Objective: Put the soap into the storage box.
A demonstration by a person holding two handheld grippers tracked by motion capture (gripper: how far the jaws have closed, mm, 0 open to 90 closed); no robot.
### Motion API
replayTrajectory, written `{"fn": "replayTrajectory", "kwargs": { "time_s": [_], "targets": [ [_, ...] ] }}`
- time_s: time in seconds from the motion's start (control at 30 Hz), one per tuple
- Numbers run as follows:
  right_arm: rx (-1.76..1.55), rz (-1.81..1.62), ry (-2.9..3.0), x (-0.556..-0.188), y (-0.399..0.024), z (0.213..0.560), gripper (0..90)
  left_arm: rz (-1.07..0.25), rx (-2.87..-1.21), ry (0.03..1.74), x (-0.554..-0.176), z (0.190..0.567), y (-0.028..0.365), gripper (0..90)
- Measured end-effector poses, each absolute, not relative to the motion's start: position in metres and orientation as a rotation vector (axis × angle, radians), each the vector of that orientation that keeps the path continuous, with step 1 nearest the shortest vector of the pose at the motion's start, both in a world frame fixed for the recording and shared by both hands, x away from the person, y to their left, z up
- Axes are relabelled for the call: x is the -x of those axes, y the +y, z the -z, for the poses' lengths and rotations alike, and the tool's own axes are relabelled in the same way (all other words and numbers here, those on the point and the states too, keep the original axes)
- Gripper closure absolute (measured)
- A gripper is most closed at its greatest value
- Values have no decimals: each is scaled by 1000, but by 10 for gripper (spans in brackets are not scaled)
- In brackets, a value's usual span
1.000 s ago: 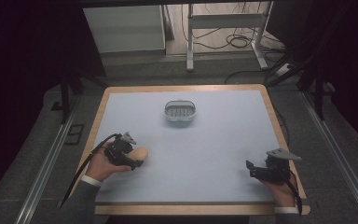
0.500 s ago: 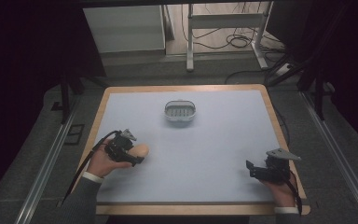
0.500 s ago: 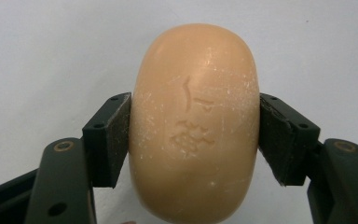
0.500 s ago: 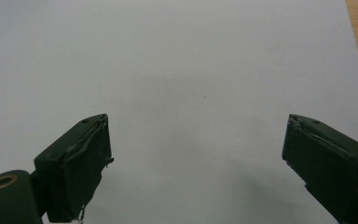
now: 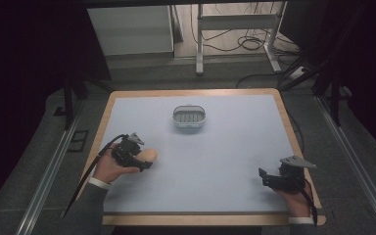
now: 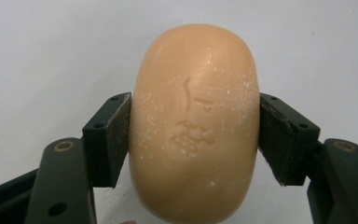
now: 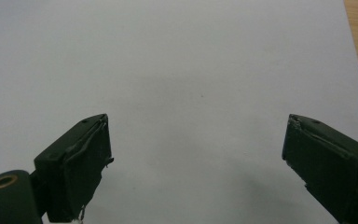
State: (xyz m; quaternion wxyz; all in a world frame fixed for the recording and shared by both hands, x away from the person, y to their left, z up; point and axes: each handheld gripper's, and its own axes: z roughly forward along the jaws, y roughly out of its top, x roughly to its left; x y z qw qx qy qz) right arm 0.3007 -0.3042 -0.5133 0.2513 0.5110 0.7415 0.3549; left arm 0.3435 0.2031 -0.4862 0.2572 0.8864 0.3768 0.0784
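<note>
- The left gripper [image 6: 193,135] has its two black jaws pressed against the long sides of an oval, peach-coloured bar of soap [image 6: 194,121], clamped just below its middle; the stamped face looks up at the camera.
- The pads sit flat and opposite each other, which is the grip to keep: soap is smooth and rounded, so a squeeze off-centre could make it squirt out.
- In the high view the left gripper [image 5: 136,159] sits at the near left of the pale table [image 5: 225,161], the soap [image 5: 147,156] poking out to its right, close over the surface.
- A small white slatted soap dish [image 5: 189,116] stands at the far middle of the table, well apart from the soap. It looks like the likely place for it.
- To do this well, I would lift straight up, carry the bar level, and lower it into the dish before easing the jaws apart.
- The right gripper [image 7: 196,163] holds its jaws wide apart over bare table, nothing between them; it rests at the near right [image 5: 274,178], clear of the path.
</note>
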Motion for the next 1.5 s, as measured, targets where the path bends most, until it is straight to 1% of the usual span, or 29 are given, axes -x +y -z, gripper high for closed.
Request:
{"fn": "replayTrajectory", "kwargs": {
  "time_s": [0.9, 1.5],
  "targets": [
    [-1394, -962, 2016, -301, -305, 514, 78, -255, -2416, 967, -367, 464, 186, 323],
    [-1394, -958, 2016, -301, -306, 514, 78, -255, -2424, 959, -379, 462, 179, 324]
  ]
}}
